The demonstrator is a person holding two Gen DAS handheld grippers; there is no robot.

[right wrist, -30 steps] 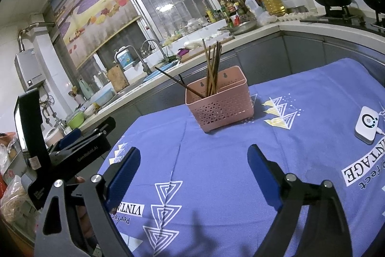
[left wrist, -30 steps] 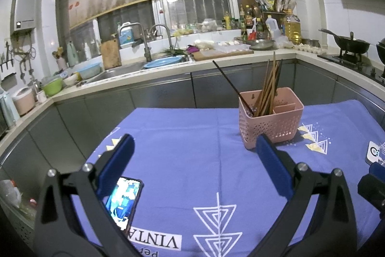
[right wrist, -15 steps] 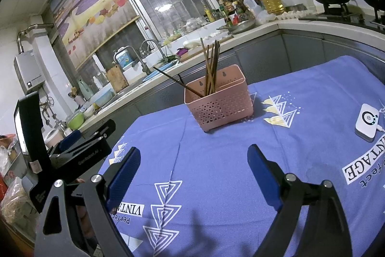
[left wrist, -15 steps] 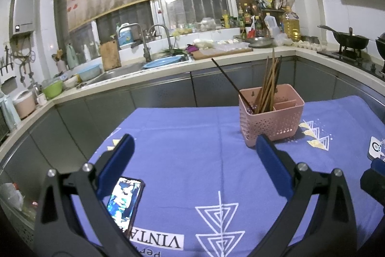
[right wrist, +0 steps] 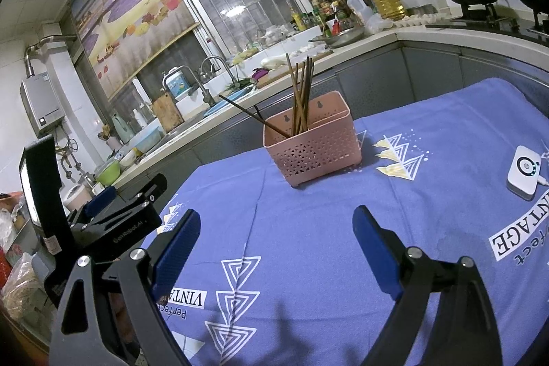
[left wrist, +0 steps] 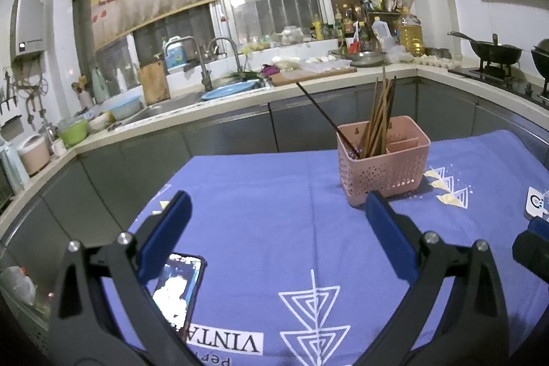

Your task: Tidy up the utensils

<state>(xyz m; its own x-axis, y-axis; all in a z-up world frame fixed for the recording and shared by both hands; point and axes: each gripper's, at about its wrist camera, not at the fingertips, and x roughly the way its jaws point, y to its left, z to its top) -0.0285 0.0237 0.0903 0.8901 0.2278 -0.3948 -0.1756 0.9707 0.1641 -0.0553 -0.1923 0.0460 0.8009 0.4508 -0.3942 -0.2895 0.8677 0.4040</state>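
Only my left view shows the phone (left wrist: 178, 292); only my right shows the whole white puck (right wrist: 523, 171). Cloth (left wrist: 274, 211) reads "VINTAGE". Both tongs (left wrist: 276, 223) (right wrist: 276, 237) gape, empty.

My left gripper (left wrist: 276, 215) is a black forked frame whose two arms spread in a V, each tipped with a long flat blue pad and fixed with round silver screws near the joints. My right gripper (right wrist: 276, 235) is built the same: black struts with triangular cut-outs, blue pads (right wrist: 176, 251), two silver screw heads on each arm. In the right wrist view I see the left unit's black body with small white lettering on its side and an upright black slab mounted on it.
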